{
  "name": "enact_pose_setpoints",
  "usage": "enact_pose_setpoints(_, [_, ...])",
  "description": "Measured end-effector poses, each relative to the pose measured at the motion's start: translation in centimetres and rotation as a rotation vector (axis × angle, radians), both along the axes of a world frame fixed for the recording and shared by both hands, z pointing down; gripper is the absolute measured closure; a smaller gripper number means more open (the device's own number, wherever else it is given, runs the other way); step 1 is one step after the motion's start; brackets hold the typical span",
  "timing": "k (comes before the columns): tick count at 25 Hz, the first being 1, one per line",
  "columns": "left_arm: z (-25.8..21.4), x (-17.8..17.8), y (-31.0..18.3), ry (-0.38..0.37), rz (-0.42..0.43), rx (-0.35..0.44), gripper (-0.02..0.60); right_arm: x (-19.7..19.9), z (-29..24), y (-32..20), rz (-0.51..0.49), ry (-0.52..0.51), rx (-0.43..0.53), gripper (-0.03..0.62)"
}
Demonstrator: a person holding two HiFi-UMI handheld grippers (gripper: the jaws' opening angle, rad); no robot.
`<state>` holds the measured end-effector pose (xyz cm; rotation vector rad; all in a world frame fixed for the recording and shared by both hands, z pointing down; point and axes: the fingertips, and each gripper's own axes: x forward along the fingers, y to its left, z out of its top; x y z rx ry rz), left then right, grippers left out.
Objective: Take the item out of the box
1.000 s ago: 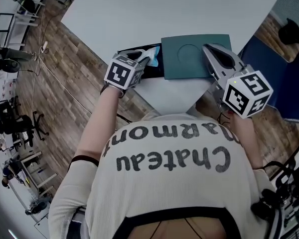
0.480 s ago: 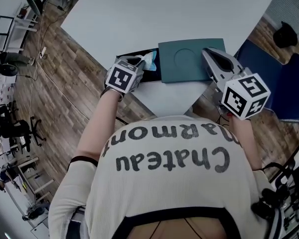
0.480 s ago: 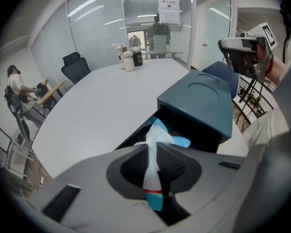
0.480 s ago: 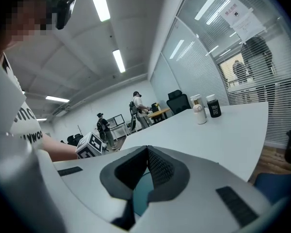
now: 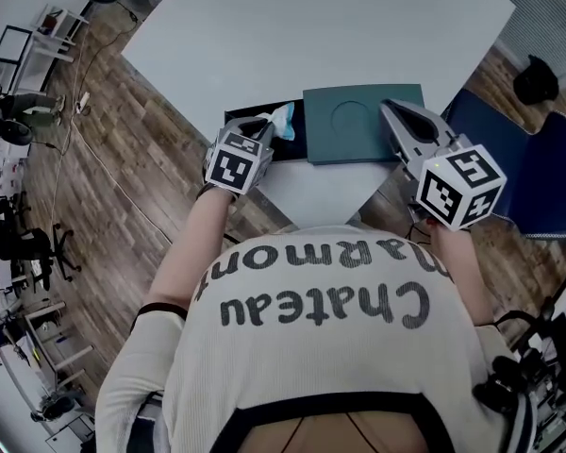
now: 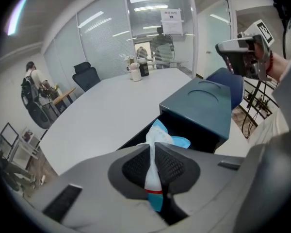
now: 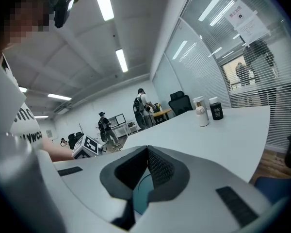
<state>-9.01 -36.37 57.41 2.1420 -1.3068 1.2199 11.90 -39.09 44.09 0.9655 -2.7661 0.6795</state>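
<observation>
A teal box sleeve (image 5: 354,121) lies on the white table, its black drawer (image 5: 238,118) slid out to the left. My left gripper (image 5: 269,126) points down into the drawer. Its jaws have just been closing, and they now pinch a light-blue and white packet (image 6: 161,139) with a red stripe. The packet's upper end sticks out above the left gripper (image 6: 153,148), over the dark drawer opening (image 6: 189,132). My right gripper (image 5: 389,109) lies over the sleeve's right end with its jaws together. In the right gripper view the teal surface (image 7: 141,193) shows just below the right gripper (image 7: 147,152).
The table (image 5: 292,36) stretches away beyond the box, with a bottle and cups (image 6: 138,69) at its far end. A blue chair (image 5: 528,168) stands to the right of the table's corner. Wooden floor with cables lies to the left, and people stand by desks in the background.
The left gripper's jaws have closed on the packet at the drawer. The right gripper has stayed on the sleeve's right end.
</observation>
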Motion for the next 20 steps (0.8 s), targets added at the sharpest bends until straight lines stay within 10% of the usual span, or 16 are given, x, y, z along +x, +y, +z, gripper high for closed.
enact_pose_setpoints(15, [-11.2, 1.4, 2.2, 0.191, -0.007, 0.420, 0.546, -1.3, -1.1, 4.3, -0.017, 0.029, 0.037, 0.594])
enact_pose_setpoints(20, [-14.5, 1.7, 2.6, 0.364, -0.029, 0.488, 0.546, -2.9, -2.3, 4.9, -0.034, 0.045, 0.084, 0.594])
